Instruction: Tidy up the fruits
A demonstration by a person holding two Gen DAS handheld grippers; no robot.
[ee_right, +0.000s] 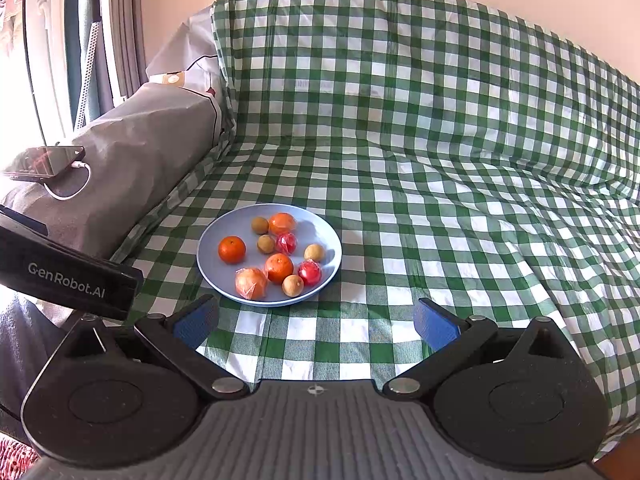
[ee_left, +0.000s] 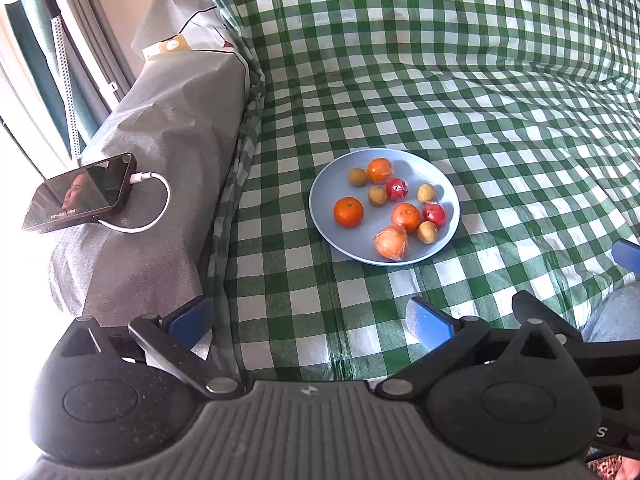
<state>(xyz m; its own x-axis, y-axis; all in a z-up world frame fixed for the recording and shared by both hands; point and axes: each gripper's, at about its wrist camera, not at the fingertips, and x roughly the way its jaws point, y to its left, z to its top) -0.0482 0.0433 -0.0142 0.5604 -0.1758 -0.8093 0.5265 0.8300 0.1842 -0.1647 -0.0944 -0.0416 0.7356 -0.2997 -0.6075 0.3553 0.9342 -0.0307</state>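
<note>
fruits (ee_right: 272,254) mixed on blue plate (ee_right: 208,268), plate flat on checked sofa cover (ee_right: 440,200). round items, no clear long axis or heading. left claw (ee_left: 312,320) spread, empty; right claw (ee_right: 316,322) spread, empty, both short of plate. risk: soft seat, plate tips; wrapped orange (ee_right: 251,283) slips in pinch, small ones roll.

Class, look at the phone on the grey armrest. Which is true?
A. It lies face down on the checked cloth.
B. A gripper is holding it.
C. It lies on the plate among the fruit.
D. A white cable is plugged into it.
D: the phone rests on the armrest with a white cable looping from its end, apart from the plate.
</note>
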